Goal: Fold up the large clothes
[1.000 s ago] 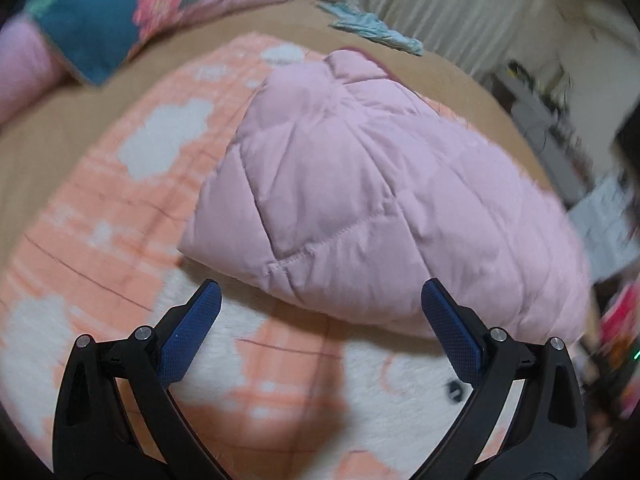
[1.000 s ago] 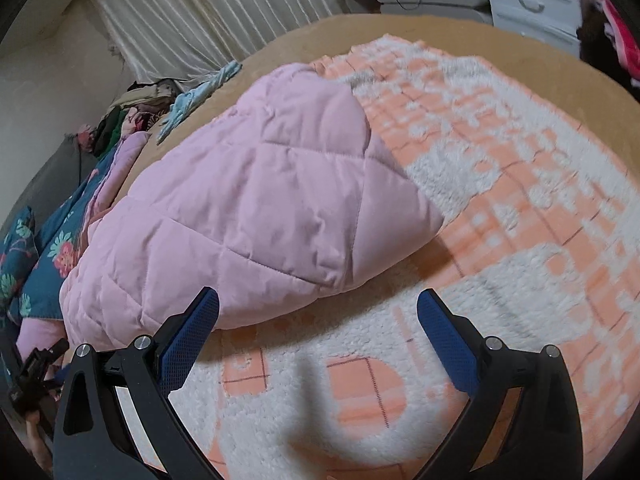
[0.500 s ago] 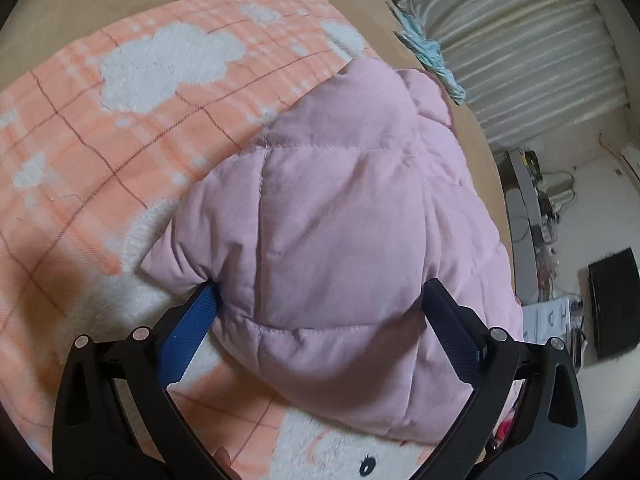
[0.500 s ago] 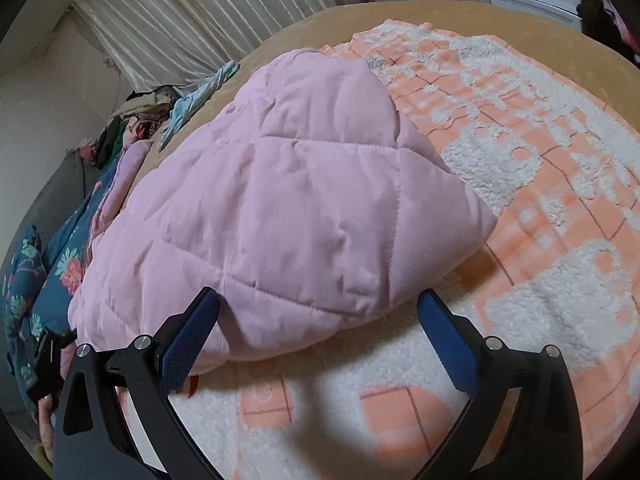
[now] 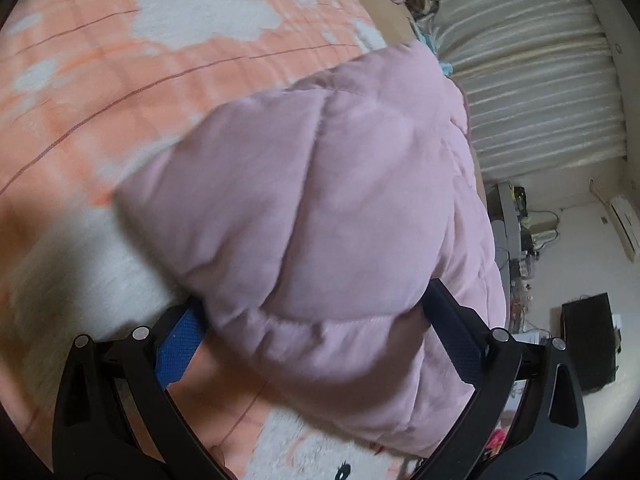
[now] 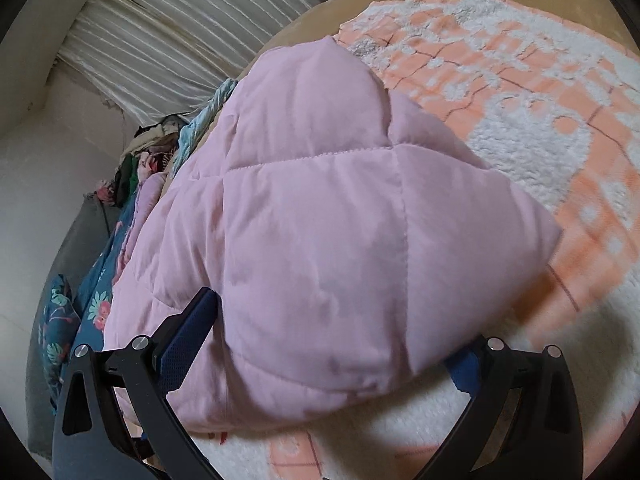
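– How do our tongs stand?
– Both spread wide: our left gripper [image 5: 316, 336] and right gripper [image 6: 328, 340] straddle corners of the pink quilted coat [image 5: 320, 208], gripping nothing.
– And the coat?
– Lying on the orange-and-white blanket [image 6: 520, 120].

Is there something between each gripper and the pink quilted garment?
Nothing visible. The pink quilted garment already bulges between the open fingers of the left gripper, and a corner of it likewise fills the open right gripper.
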`<state>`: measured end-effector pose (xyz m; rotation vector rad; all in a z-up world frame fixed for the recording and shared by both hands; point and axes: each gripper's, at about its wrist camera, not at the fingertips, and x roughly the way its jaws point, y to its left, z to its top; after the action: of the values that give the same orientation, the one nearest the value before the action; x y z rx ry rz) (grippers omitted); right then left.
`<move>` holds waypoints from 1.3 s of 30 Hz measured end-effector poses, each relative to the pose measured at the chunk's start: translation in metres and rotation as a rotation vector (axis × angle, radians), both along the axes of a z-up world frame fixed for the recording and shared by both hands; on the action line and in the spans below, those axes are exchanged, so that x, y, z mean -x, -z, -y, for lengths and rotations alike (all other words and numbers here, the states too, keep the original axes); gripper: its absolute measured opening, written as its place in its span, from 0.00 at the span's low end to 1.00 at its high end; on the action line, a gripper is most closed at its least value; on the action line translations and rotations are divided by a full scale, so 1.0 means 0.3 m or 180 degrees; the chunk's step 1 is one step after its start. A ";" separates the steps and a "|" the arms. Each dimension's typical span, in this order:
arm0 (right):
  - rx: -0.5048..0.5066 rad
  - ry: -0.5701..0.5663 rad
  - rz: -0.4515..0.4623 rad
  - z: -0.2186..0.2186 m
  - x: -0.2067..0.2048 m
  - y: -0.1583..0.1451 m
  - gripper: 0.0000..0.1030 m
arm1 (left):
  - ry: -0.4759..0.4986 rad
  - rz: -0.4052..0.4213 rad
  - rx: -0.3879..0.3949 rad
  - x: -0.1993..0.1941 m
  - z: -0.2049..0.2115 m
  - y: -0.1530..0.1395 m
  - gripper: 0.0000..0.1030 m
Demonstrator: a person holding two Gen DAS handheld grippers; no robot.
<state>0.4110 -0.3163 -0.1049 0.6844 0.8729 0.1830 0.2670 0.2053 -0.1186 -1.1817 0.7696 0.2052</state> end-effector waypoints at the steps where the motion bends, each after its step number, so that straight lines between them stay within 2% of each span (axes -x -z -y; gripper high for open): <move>1: -0.0009 -0.0001 0.0009 -0.002 -0.007 0.000 0.96 | -0.0010 0.0024 0.0030 -0.012 -0.004 0.006 0.92; 8: -0.0014 -0.0082 0.0130 -0.008 -0.054 0.012 0.95 | -0.0011 0.0148 -0.0184 -0.067 0.007 0.012 0.92; 10: -0.0031 -0.0135 0.0167 -0.011 -0.065 0.013 0.88 | 0.0007 0.0152 -0.0262 -0.073 0.012 0.008 0.92; 12: -0.0035 -0.0192 0.0209 -0.015 -0.071 0.011 0.76 | 0.0033 0.0126 -0.0385 -0.079 0.020 -0.004 0.92; 14: -0.0036 -0.0262 0.0258 -0.027 -0.068 0.003 0.66 | 0.0056 0.0121 -0.0505 -0.071 0.031 -0.021 0.85; 15: -0.0010 -0.0296 0.0300 -0.033 -0.067 -0.004 0.61 | 0.0077 0.0135 -0.0573 -0.071 0.038 -0.032 0.78; 16: 0.0043 -0.0333 0.0343 -0.043 -0.065 -0.013 0.59 | 0.0113 0.0151 -0.0707 -0.072 0.049 -0.052 0.74; 18: 0.0174 -0.0414 0.0437 -0.058 -0.062 -0.030 0.52 | 0.0176 0.0171 -0.0886 -0.080 0.064 -0.081 0.58; 21: 0.0298 -0.0474 0.0494 -0.074 -0.060 -0.044 0.47 | 0.0304 0.0195 -0.1153 -0.086 0.093 -0.127 0.44; 26: 0.0500 -0.0542 0.0548 -0.107 -0.049 -0.068 0.41 | 0.0409 0.0222 -0.1401 -0.081 0.119 -0.173 0.34; 30: 0.0783 -0.0621 0.0664 -0.145 -0.034 -0.112 0.34 | 0.0465 0.0237 -0.1536 -0.096 0.119 -0.192 0.28; 39: 0.1353 -0.0811 0.1005 -0.240 0.034 -0.259 0.28 | 0.0616 0.0345 -0.1930 -0.068 0.150 -0.328 0.23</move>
<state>0.4009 -0.2443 -0.0271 0.1389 0.6621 0.3135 0.2875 0.1604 -0.0201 -0.5370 0.6566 0.1933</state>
